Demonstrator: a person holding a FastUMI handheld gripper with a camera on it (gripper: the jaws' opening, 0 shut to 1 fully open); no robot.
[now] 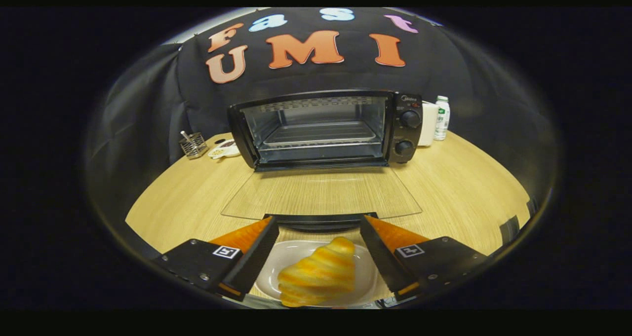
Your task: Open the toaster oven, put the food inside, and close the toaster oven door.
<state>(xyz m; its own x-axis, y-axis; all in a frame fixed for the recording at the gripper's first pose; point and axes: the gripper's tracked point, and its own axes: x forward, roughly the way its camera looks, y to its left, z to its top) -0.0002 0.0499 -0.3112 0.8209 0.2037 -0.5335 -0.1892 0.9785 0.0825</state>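
now croissant [318,272] on plate [365,277], claw [318,227] spread above, toaster oven [321,129] door [321,194] open

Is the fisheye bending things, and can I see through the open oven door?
Gripper view: table edge curves strongly; open glass door is transparent, wood grain showing through; croissant between the open tongs is sharp and evenly lit.

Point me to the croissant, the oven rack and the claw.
croissant [318,273], gripper view, middle of its ridged top.
oven rack [318,134], gripper view, centre of the tray.
claw [318,225], gripper view, open gap midway between fingertips.
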